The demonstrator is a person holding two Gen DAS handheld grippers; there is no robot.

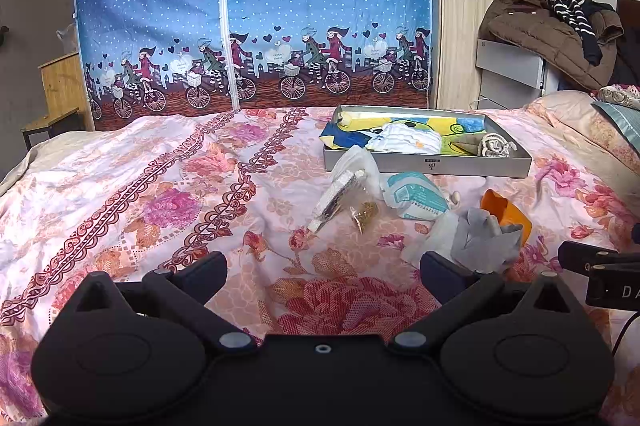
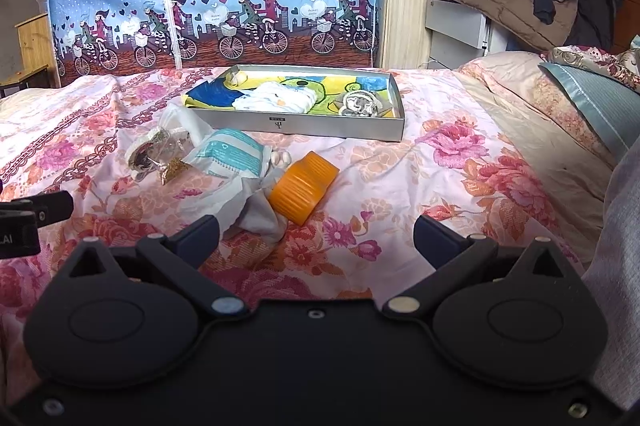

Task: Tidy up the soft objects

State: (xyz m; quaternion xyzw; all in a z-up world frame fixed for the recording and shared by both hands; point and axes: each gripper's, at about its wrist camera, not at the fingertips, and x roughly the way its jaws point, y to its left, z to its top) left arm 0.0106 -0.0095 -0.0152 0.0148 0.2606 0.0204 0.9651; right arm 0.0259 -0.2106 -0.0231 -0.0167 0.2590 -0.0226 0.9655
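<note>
**A:** On the bed (image 2: 400, 162), in front of you, both of your tools are hanging with their fingers spread wide. The left gripper (image 1: 323, 268) and the right gripper (image 2: 316, 232) are holding nothing.

**B:** Where are the soft things lying?

**A:** They are sitting in a little heap near the gray tray (image 2: 320, 126). A floppy gray cloth (image 2: 262, 214) is touching the orange cup (image 2: 304, 182). The puffy blue-and-white pack (image 2: 230, 150) is just beside them, and a crinkly clear bag (image 2: 164, 150) is next to that.

**B:** Which one should you be going for?

**A:** I think the gray cloth, since it is lying nearest your right fingers. You should be coming down over a thick fold, not a thin edge, so it is not slipping out. Be watching the cup; it is ribbed, hard and round, and may roll.

**B:** And the tray?

**A:** It is already holding a white folded cloth (image 2: 276, 98) and a knitted piece (image 2: 358, 104) on a bright picture sheet.
</note>
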